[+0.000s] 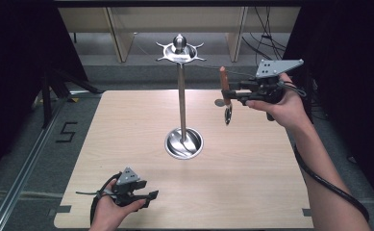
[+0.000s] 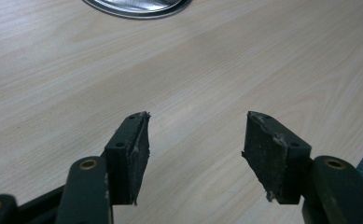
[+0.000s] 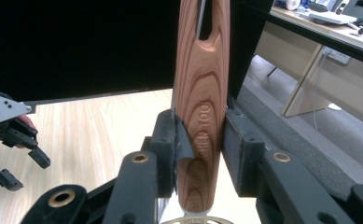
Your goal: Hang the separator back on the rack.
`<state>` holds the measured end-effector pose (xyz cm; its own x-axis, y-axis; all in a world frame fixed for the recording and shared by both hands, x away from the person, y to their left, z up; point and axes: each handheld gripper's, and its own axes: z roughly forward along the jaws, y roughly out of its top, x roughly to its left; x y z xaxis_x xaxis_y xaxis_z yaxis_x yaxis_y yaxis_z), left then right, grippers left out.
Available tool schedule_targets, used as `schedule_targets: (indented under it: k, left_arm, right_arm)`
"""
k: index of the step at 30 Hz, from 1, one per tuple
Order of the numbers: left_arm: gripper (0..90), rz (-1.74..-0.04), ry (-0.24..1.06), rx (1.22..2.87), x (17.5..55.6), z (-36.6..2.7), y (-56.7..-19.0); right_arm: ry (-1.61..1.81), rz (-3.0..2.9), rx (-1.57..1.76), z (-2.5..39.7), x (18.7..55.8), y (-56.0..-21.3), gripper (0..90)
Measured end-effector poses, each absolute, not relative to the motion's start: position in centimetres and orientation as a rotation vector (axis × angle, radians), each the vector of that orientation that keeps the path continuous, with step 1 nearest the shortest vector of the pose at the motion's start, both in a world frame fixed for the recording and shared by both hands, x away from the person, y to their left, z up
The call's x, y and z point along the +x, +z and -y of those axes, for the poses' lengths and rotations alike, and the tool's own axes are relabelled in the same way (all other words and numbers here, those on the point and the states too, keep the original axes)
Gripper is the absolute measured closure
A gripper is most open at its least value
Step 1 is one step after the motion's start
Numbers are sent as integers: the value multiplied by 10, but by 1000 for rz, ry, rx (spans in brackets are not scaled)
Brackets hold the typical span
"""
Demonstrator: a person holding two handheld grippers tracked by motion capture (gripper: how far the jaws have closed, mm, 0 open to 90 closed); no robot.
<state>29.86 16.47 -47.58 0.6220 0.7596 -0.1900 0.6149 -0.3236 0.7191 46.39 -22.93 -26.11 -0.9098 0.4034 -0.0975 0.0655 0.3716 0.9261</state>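
Observation:
A kitchen tool with a wooden handle [image 1: 222,77] and a round metal head [image 1: 228,114] hangs upright above the table's far right. My right gripper [image 1: 226,94] is shut on the handle [image 3: 202,93], which has a slot at its top; the jaws clamp its lower part. A metal utensil stand rises mid-table: thin pole [image 1: 181,96], hooked crown [image 1: 180,50], dished base [image 1: 183,143]. The tool is right of the pole, apart from it. My left gripper [image 1: 151,195] rests low at the table's front left, open, nothing between its pads [image 2: 132,154]. The base's rim [image 2: 137,7] lies ahead of it.
The light wooden table [image 1: 252,183] ends just past my left hand at the front. Desk legs [image 1: 119,33] and cables [image 1: 266,33] stand on the floor behind. Dark curtains flank both sides. A floor rail [image 1: 26,168] runs at left.

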Motion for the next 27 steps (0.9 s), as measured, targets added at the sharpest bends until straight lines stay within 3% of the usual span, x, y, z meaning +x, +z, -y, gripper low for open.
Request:
schedule_targets:
  k: [27]
  left_arm:
    - [395,-1069,216,2047,298,-166,-475]
  right_arm:
    - [1537,-2319,375,218,474,-245,684]
